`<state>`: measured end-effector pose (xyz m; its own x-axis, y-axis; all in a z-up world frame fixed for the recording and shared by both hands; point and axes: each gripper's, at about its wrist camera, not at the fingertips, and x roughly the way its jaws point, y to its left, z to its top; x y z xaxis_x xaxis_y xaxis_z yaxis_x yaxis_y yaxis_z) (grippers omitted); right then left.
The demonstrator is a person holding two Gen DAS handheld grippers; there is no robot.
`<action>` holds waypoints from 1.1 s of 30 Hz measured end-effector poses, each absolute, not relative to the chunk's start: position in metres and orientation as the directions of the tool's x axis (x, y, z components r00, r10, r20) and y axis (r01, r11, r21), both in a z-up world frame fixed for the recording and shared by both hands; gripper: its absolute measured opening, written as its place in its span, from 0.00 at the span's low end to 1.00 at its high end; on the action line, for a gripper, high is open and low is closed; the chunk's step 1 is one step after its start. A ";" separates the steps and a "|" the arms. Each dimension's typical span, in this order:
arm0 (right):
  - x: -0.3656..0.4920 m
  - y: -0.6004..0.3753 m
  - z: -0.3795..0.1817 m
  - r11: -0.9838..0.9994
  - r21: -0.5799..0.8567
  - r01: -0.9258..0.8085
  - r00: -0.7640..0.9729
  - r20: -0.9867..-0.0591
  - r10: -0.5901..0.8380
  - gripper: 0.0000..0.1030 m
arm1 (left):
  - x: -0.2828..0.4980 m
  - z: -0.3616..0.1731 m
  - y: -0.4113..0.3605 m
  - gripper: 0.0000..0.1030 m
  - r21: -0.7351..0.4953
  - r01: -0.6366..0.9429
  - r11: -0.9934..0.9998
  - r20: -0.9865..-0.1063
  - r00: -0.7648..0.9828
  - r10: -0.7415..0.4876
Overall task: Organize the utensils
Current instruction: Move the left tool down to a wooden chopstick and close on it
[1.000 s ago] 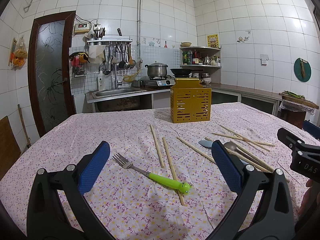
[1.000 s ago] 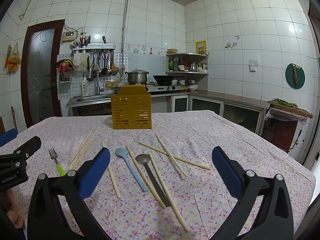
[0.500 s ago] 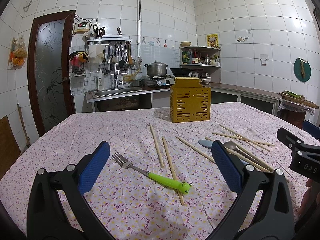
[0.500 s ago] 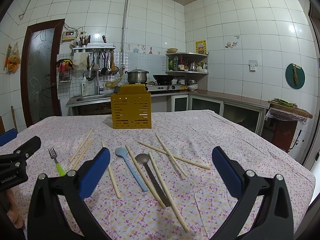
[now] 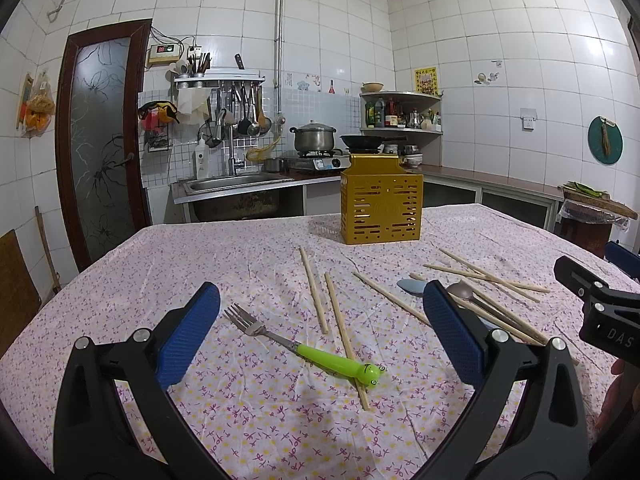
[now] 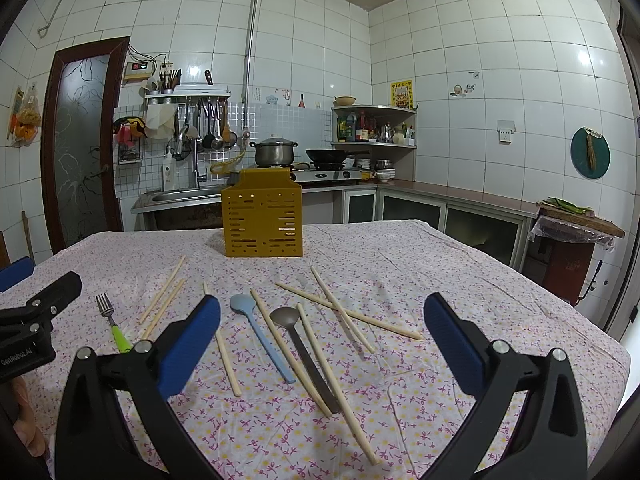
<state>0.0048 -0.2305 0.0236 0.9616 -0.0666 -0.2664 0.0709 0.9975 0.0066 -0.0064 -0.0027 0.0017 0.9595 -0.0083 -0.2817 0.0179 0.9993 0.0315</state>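
Note:
A yellow slotted utensil holder [image 5: 381, 200] [image 6: 262, 214] stands upright at the far middle of the table. A fork with a green frog handle [image 5: 304, 346] [image 6: 114, 326] lies in front of my left gripper [image 5: 320, 338], which is open and empty above the cloth. Several wooden chopsticks [image 5: 314, 294] [image 6: 348, 314] lie scattered. A light blue spoon [image 6: 260, 338] and a dark metal spoon [image 6: 302, 352] lie in front of my right gripper [image 6: 322, 344], also open and empty.
The table carries a pink flowered cloth [image 5: 240, 260] [image 6: 440, 280]. Behind it are a sink counter [image 5: 236, 184], a stove with a pot [image 5: 314, 140] and a corner shelf. A chopping block stand [image 6: 576, 240] is off the table's right side.

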 end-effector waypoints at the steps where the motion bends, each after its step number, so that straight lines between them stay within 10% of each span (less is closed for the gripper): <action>1: 0.005 -0.231 0.023 0.997 0.007 0.071 0.962 -0.265 -0.067 0.96 | -0.006 0.002 -0.002 0.95 0.031 0.017 0.999 -0.282 0.959 -0.008; 29: 0.108 -0.229 0.049 0.993 -0.088 -0.073 0.928 -0.372 0.035 0.96 | 0.089 0.037 0.025 0.95 0.022 -0.020 1.000 -0.476 0.879 0.028; 33: 0.175 -0.240 0.043 0.993 -0.044 -0.105 0.855 -0.514 0.067 0.96 | 0.125 0.043 0.020 0.95 0.052 0.000 0.999 -0.474 0.880 0.025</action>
<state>0.1754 -0.2399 0.0426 0.8550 0.0674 -0.5142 -0.1051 0.9935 -0.0444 0.1254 0.0196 0.0426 0.8803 0.0249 -0.4737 -0.0003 0.9986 0.0520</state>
